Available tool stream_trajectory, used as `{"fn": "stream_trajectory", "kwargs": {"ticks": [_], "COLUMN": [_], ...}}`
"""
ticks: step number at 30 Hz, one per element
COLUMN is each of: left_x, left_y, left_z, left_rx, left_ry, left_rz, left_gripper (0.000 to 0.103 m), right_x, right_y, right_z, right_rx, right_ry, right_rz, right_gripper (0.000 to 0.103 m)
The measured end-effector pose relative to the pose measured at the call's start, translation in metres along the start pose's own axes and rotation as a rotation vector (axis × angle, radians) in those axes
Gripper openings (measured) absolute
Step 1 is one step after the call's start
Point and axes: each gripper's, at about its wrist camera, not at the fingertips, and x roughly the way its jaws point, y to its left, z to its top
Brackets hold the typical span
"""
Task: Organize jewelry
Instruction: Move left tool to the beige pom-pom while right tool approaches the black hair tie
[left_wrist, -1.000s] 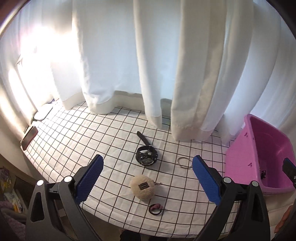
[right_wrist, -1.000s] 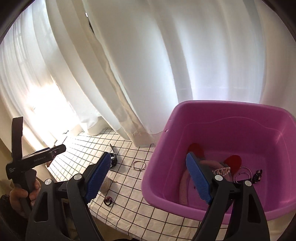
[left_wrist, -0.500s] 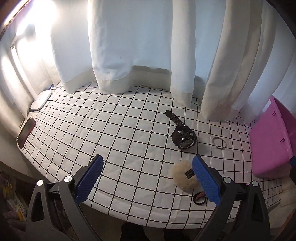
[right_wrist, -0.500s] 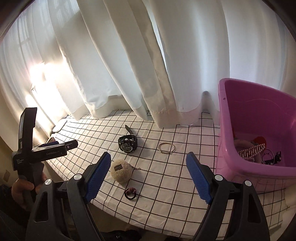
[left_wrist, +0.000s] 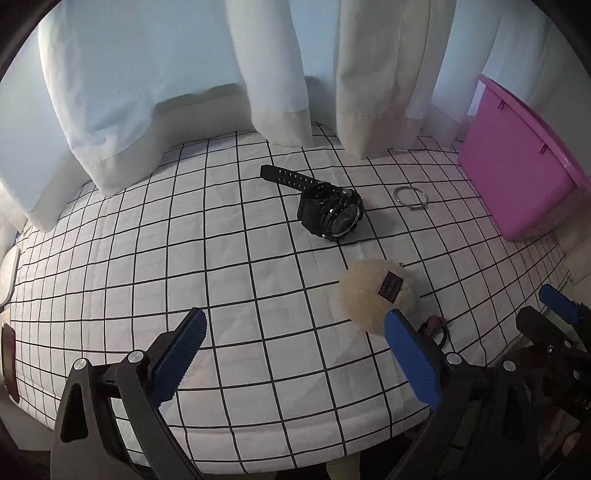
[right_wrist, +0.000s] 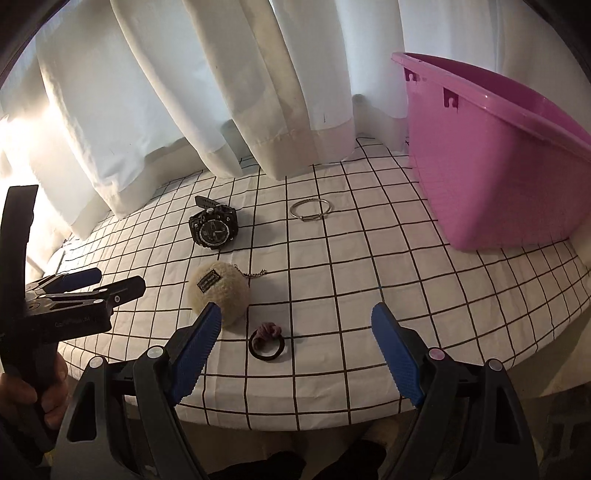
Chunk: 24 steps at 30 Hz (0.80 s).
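On the checked tablecloth lie a black watch (left_wrist: 330, 212) (right_wrist: 213, 230), a silver bangle (left_wrist: 409, 194) (right_wrist: 309, 209), a beige fluffy ball charm (left_wrist: 376, 291) (right_wrist: 219, 290) and a black hair ring with a pink bit (left_wrist: 437, 328) (right_wrist: 266, 341). A pink tub (left_wrist: 517, 162) (right_wrist: 491, 177) stands at the right; its inside is hidden. My left gripper (left_wrist: 293, 325) hangs open over bare cloth left of the ball. My right gripper (right_wrist: 295, 317) is open above the hair ring, its left finger in front of the ball. Neither holds anything.
White curtains (right_wrist: 229, 92) hang along the back of the table and rest on the cloth. The table's front edge (right_wrist: 295, 421) runs just under both grippers. A dark phone (left_wrist: 8, 354) lies at the far left edge. A hand (right_wrist: 22, 398) grips the left tool.
Both grippers have come down closer to the table. The right view has swung left, away from the tub's inside and over the loose items. The jaws stayed open.
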Motion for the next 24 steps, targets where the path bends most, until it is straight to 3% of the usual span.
{"fn": "stream_trajectory", "kwargs": {"ticks": [10,16,24], "left_x": [0.038,0.047,0.051], "left_y": [-0.002,0.002,0.000], "left_z": [-0.007,-0.009,-0.022], "left_rx": [-0.007,-0.062,-0.096], "left_ry": [0.010,-0.036,-0.091], "left_rz": [-0.039,-0.039,-0.020], "left_gripper": [0.095,0.095,0.095], "right_x": [0.051,0.070,0.085], "right_y": [0.013,0.014,0.025], "right_z": [-0.032,-0.037,-0.048], "right_rx": [-0.037,-0.052,-0.193], "right_ry": [0.050,-0.001,-0.057], "right_rz": [-0.018,-0.015,-0.055], "right_gripper": [0.080,0.080,0.079]}}
